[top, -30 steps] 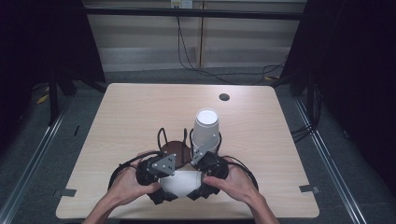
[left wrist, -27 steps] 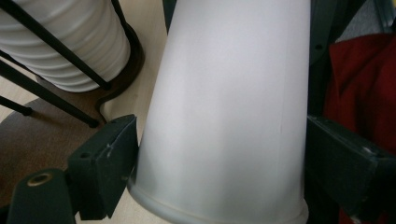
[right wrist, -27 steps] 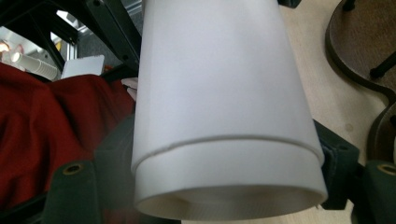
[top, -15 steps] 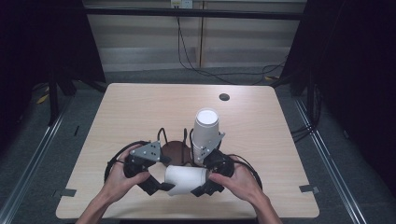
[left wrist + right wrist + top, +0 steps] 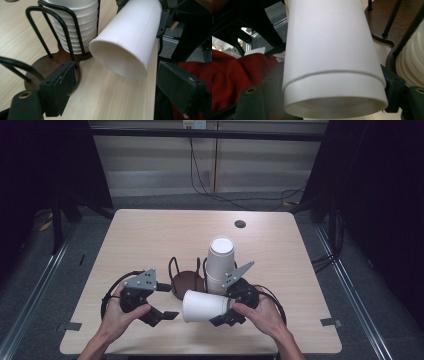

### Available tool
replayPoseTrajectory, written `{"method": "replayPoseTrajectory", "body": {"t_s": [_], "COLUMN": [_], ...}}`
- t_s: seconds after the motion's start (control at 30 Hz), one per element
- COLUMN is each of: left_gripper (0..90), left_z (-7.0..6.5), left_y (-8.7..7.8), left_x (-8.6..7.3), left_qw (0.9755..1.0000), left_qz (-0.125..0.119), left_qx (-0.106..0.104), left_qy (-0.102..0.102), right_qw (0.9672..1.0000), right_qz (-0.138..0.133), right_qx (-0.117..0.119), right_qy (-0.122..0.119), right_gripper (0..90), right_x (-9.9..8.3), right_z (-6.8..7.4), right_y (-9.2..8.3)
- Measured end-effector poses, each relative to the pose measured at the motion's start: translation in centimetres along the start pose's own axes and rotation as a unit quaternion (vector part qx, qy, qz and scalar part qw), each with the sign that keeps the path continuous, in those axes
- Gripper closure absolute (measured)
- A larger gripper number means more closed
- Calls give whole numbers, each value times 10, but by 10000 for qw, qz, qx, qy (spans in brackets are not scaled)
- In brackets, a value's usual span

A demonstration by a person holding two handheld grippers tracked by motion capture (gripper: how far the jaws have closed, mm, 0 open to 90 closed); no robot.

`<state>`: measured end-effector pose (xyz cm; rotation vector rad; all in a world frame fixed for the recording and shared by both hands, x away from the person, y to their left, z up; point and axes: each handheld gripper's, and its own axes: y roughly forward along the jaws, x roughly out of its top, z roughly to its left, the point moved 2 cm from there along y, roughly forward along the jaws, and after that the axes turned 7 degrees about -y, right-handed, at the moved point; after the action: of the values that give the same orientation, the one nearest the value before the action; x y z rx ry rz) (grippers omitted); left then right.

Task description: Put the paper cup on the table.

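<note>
A: Where's the paper cup [image 5: 204,306] right now?

B: Lying on its side above the near part of the table [image 5: 150,235], pinched near its base by the right gripper [image 5: 227,312]. Its open mouth points toward the left gripper [image 5: 167,301], whose jaws stand spread with nothing between them.

A: What worries you?

B: The walls are thin. In the right gripper view the cup [image 5: 332,62] looks round enough, but I'd judge a harder squeeze could buckle it, and a dented cup won't nest cleanly.

A: And the stack?

B: The stack of cups [image 5: 220,262] stands upside down in a wire holder [image 5: 187,279], just behind the held cup. A careless swing could clip the wires or knock the stack.

A: The left gripper?

B: If it closes on the rim [image 5: 117,60] while the right one hasn't let go, the two could pull against each other and crease the cup. Letting go too early, it would likely drop and roll toward the table's edge.
</note>
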<state>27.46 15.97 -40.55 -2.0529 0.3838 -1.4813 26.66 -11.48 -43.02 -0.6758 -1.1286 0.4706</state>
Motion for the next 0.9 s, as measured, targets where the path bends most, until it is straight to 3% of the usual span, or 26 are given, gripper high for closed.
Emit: {"method": "replayPoseTrajectory", "body": {"t_s": [0.13,0.2,0.5,0.53,0.67,0.9], "left_gripper": [159,158,159,158,159,159], "left_z": [3,3,2,2,-1,0], "left_y": [1,3,4,5,9,11], "left_x": [-5,-6,-6,-7,-8,-11], "left_qw": [9999,9998,9996,9995,9995,9984], "left_qz": [-62,-118,-237,-261,-269,-486], "left_qx": [46,-27,-115,-95,-164,-221], "left_qy": [-93,-156,-130,-121,-11,-172], "right_qw": [10000,9999,9988,9980,9970,9946], "right_qz": [-67,-128,-484,-627,-767,-1037], "right_qx": [-65,-71,-2,28,46,87], "right_qy": [-8,-14,69,61,40,-2], "right_gripper": [248,248,248,248,248,248], "right_x": [-1,0,-3,-3,-3,-2], "right_z": [-2,-1,-5,-5,-5,-3], "right_y": [1,1,-3,-5,-8,-11]}}
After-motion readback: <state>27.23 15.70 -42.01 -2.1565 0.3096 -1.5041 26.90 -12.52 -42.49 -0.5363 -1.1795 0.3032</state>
